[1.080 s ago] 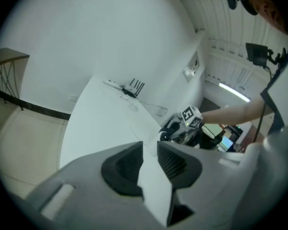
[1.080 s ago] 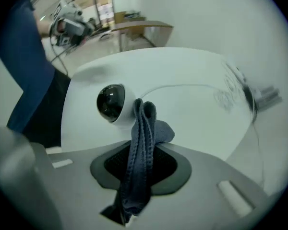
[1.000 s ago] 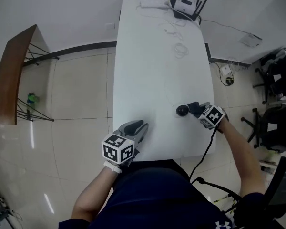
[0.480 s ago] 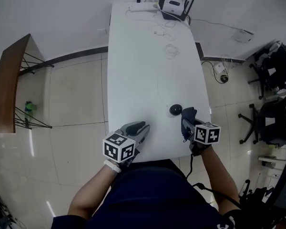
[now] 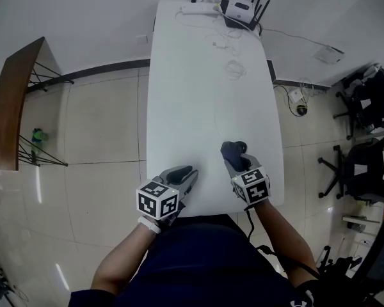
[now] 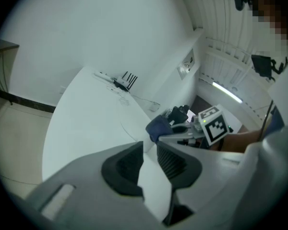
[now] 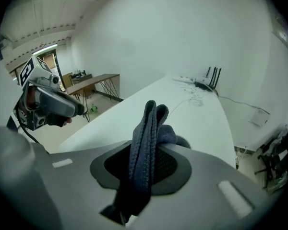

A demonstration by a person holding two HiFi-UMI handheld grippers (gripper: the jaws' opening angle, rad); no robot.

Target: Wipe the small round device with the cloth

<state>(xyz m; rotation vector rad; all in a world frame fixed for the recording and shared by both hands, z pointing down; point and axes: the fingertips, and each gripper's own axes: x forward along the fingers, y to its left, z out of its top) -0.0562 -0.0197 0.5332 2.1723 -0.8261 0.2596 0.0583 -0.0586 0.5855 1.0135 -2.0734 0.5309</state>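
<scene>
My right gripper [image 5: 234, 160] is shut on a dark blue cloth [image 5: 231, 151], which stands up folded between the pads in the right gripper view [image 7: 145, 143]. The cloth lies against the small round black device [image 5: 242, 146] on the white table [image 5: 198, 94], and only the device's far edge shows past it. My left gripper [image 5: 189, 171] rests at the table's near edge, left of the device. Its jaws stand a narrow gap apart with nothing between them [image 6: 149, 150]. The left gripper view also shows the cloth [image 6: 158, 128] in the right gripper.
A router [image 5: 243, 6] with antennas, a white power strip [image 5: 198, 7] and loose cables [image 5: 234, 67] lie at the table's far end. A thin cable [image 5: 216, 117] runs toward the device. A wooden table [image 5: 9, 101] stands left, office chairs [image 5: 371, 101] right.
The right gripper has swung left from the device's right side and brought the cloth onto it, so the device is now mostly covered. The left gripper has stayed put.
</scene>
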